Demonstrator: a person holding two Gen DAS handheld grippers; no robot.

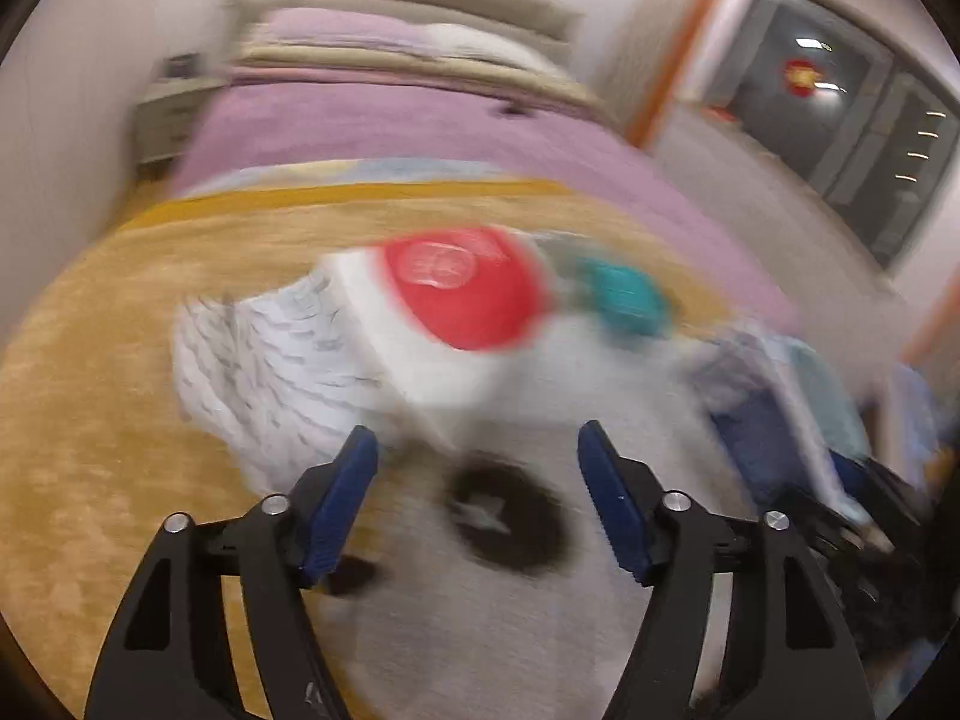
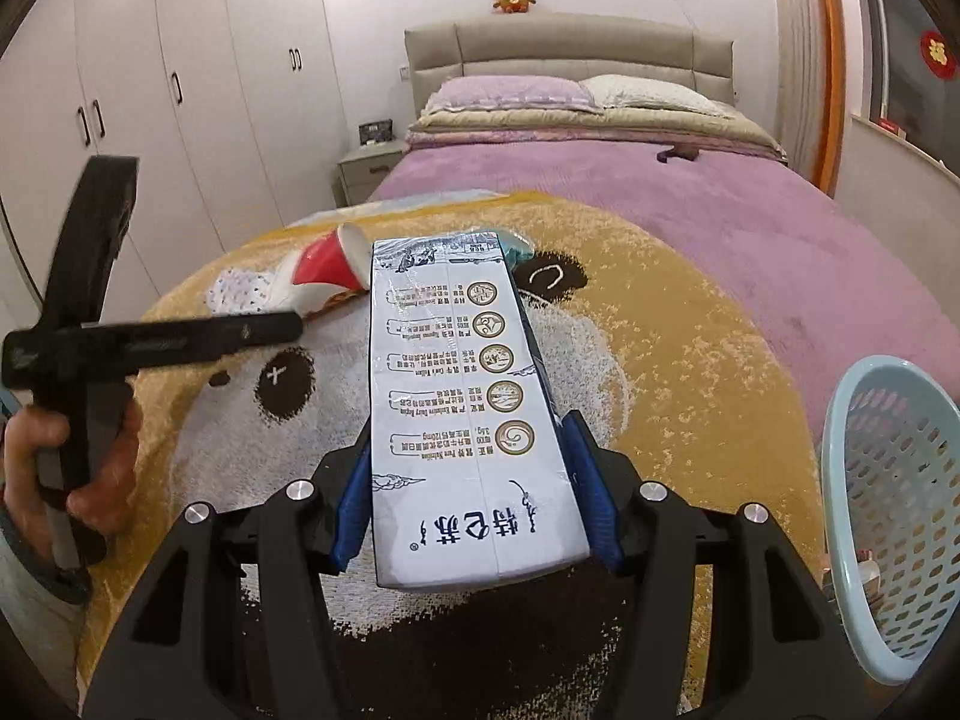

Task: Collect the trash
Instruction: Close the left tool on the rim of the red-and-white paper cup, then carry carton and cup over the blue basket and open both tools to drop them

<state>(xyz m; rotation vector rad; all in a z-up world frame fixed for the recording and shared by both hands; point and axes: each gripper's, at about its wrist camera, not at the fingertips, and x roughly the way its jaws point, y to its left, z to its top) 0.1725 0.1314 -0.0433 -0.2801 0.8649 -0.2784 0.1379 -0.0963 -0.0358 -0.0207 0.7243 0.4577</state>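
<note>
My right gripper (image 2: 471, 429) is shut on a white milk carton (image 2: 468, 396), its blue pads pressing both long sides. Beyond the carton a red and white paper cup (image 2: 330, 267) lies on its side beside a crumpled patterned tissue (image 2: 240, 291) and a teal wrapper (image 2: 519, 249). A hand holds my left gripper (image 2: 288, 327) at the left, pointing toward the cup. In the blurred left wrist view my left gripper (image 1: 477, 450) stands open and empty, short of the cup (image 1: 468, 294), the tissue (image 1: 258, 360) and the teal wrapper (image 1: 624, 300).
Everything lies on a yellow blanket with a white and black animal face (image 2: 690, 330) over a purple bed (image 2: 780, 228). A light blue mesh basket (image 2: 840, 468) stands at the right edge. White wardrobes (image 2: 180, 60) and a nightstand (image 2: 366, 174) line the left.
</note>
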